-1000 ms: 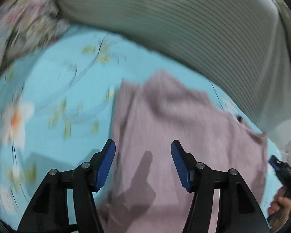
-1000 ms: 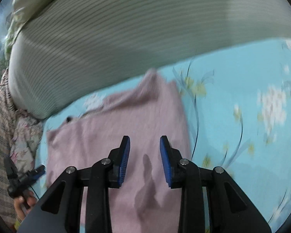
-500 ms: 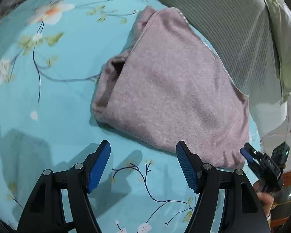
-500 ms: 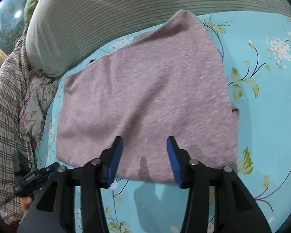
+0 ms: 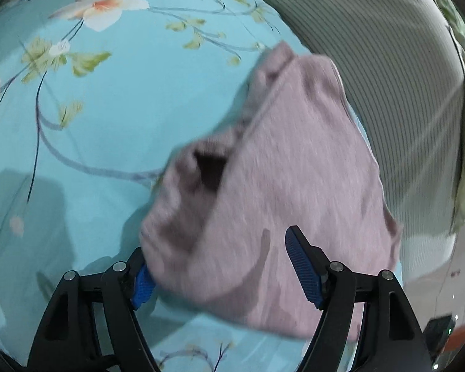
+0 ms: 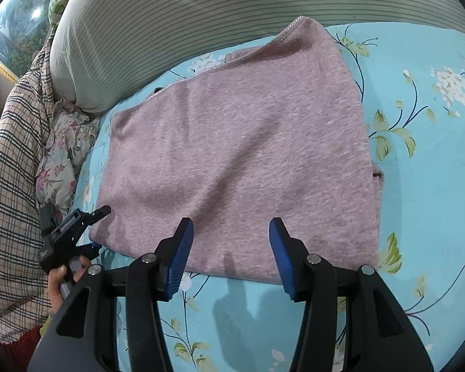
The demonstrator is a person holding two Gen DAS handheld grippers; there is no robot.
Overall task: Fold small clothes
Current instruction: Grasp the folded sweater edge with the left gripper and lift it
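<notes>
A mauve knit garment (image 6: 241,152) lies folded flat on the turquoise floral bedsheet (image 6: 424,161). In the left wrist view the garment (image 5: 282,186) fills the middle, with a dark sleeve opening at its left corner. My left gripper (image 5: 220,266) is open, its jaws standing wide around the garment's near left corner; cloth overlaps the left finger. It also shows in the right wrist view (image 6: 93,229), at the garment's left corner. My right gripper (image 6: 229,254) is open and empty, just above the garment's near edge.
A large striped grey-green pillow (image 6: 201,9) lies behind the garment. A plaid blanket (image 6: 12,161) and floral cloth (image 6: 62,142) are bunched at the left. The floral sheet extends to the right and front.
My left gripper has moved forward onto the garment's near left corner. My right gripper has opened wider and come slightly closer to the garment's near edge.
</notes>
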